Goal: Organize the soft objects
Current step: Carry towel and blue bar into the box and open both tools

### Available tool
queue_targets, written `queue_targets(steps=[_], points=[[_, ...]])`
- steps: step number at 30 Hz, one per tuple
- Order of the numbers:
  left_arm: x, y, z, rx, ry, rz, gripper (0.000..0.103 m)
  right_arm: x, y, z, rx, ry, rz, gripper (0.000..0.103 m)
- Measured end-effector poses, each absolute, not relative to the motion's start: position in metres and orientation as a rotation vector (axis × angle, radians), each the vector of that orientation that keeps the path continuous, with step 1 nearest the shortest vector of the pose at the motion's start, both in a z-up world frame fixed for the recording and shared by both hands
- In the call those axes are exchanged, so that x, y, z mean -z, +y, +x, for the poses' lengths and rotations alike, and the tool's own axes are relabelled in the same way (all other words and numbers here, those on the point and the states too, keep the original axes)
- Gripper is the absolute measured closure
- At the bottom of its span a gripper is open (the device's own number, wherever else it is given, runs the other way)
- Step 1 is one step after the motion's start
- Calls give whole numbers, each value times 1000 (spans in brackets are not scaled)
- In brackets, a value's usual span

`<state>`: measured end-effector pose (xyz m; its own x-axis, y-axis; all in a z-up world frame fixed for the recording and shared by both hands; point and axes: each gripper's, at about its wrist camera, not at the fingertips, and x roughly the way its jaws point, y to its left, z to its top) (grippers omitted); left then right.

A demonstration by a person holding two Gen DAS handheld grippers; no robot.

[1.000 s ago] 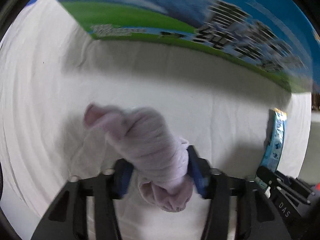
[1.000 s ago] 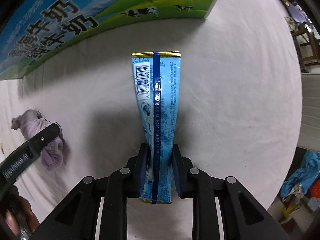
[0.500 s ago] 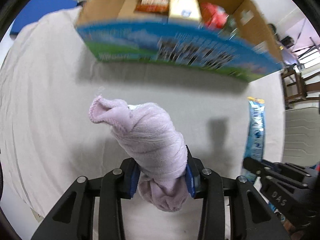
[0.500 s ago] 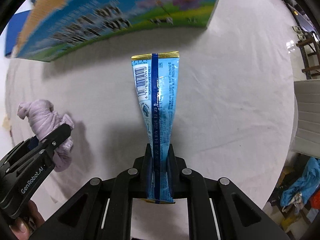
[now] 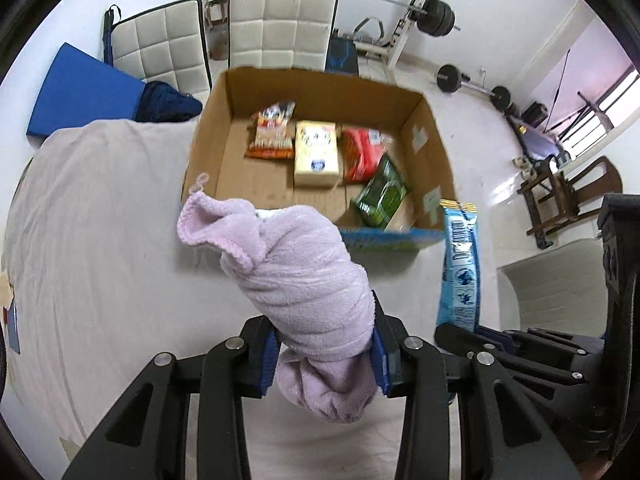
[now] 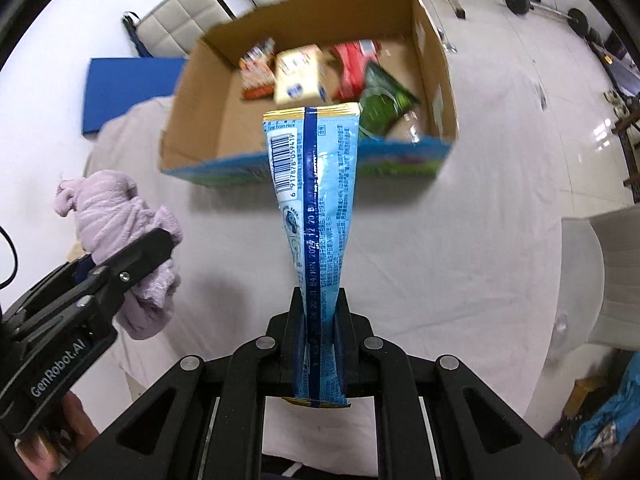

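Observation:
My left gripper (image 5: 325, 354) is shut on a rolled lilac towel (image 5: 296, 276) and holds it above the white-covered table, short of the open cardboard box (image 5: 430, 136). My right gripper (image 6: 319, 322) is shut on a light blue snack packet (image 6: 314, 200), held upright in front of the same box (image 6: 434, 56). The towel (image 6: 116, 220) and left gripper show at the left of the right wrist view. The blue packet (image 5: 460, 264) shows at the right of the left wrist view. The box holds several packets, among them a yellow one (image 5: 316, 152) and a green one (image 5: 382, 192).
The table is covered with a white cloth (image 5: 100, 220). Behind the box stand padded white chairs (image 5: 280, 28) and a blue mat (image 5: 80, 96). Barbell weights (image 5: 436, 16) and wooden chairs (image 5: 568, 196) stand on the floor at the right.
Both grippers have risen with their loads, from low against the box's printed side to a height where the box's inside shows. Both stay shut.

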<state>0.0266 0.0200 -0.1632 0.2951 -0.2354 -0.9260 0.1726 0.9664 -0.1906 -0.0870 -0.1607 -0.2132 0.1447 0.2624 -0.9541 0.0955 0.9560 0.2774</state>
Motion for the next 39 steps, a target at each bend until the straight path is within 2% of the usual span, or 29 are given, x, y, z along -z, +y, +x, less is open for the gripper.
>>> queue_targets(steps=[6,14,23,34,39], points=[[151,42,64,258,1247,-156,68,191,-144,-49,-143,1380,311,90],[177,72,133,194,1321,-297,68,191,-141,26,-79,1326,430,90],[221,76,189,159,1402,-320,68,254,-150,88,91,1308,696,90],[270,69,222,170,1513,-305,68,341,-162,99,211,1301,1068,90],[287,65,229,177,1561,-296,67,366,-154,99,219,1333,1121,90]])
